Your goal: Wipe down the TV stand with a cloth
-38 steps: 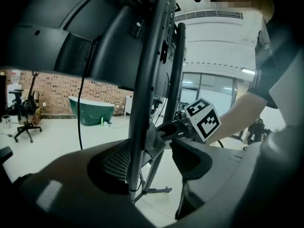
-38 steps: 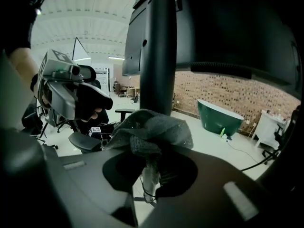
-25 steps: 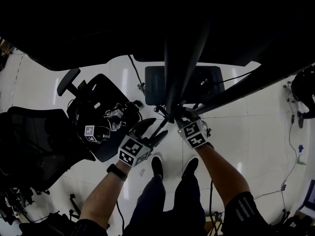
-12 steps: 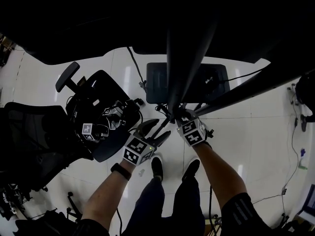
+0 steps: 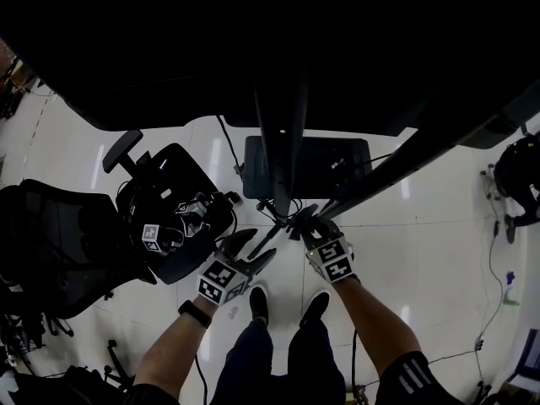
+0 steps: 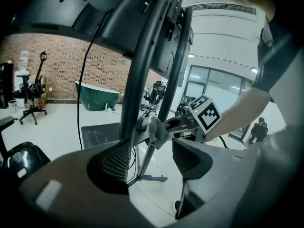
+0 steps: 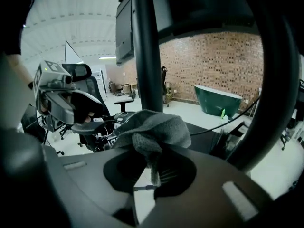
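Two grippers met at the dark TV stand [image 5: 281, 154] in the head view. The left gripper [image 5: 251, 250] sat low beside a slanted strut, and the right gripper [image 5: 305, 224] was where the poles join. Left gripper view: the jaws stood wide apart and held nothing, with one upright pole behind the left jaw. A black-and-white marker cube [image 6: 205, 115] showed on the other gripper. Right gripper view: the jaws were clamped on a grey cloth [image 7: 152, 129], which lay against the upright pole.

head view looks steeply down; both gripper views face each other closely across the stand pole [image 6: 142, 80].
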